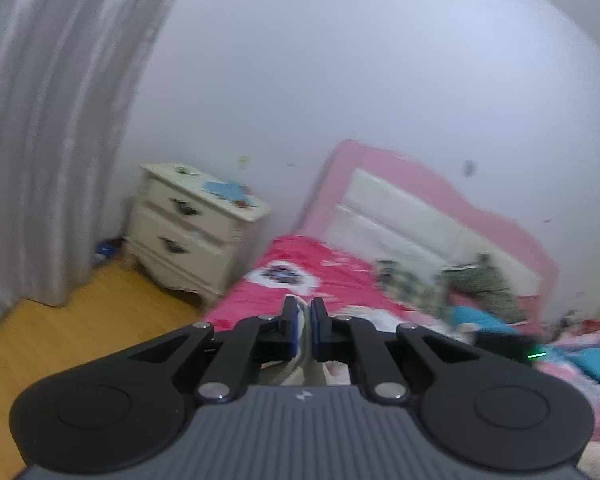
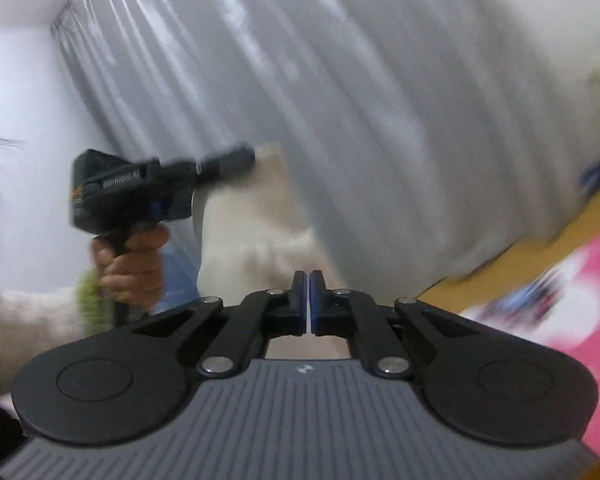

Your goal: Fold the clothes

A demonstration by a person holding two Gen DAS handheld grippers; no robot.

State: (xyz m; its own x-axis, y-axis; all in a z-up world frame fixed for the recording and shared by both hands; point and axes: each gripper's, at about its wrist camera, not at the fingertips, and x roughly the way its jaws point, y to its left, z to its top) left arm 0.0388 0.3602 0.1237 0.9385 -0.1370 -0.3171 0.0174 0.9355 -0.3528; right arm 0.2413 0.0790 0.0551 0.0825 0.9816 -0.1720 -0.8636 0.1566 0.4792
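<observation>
A cream garment [image 1: 314,372] is pinched between the blue pads of my left gripper [image 1: 304,304], which is shut on it, and the cloth hangs down beneath the jaws. In the right wrist view the same garment [image 2: 256,208] drapes down in front of the curtain from the left gripper [image 2: 246,158], held by a hand [image 2: 132,264] in a cream fuzzy sleeve. My right gripper [image 2: 309,280] is shut with its pads pressed together, just below and in front of the hanging cloth. I see no cloth caught between them.
A bed with a pink cover [image 1: 300,276] and pink headboard [image 1: 420,216] carries a blurred heap of clothes [image 1: 480,284]. A cream nightstand [image 1: 196,228] stands left of it on the wooden floor [image 1: 92,320]. A grey curtain [image 2: 380,120] hangs behind.
</observation>
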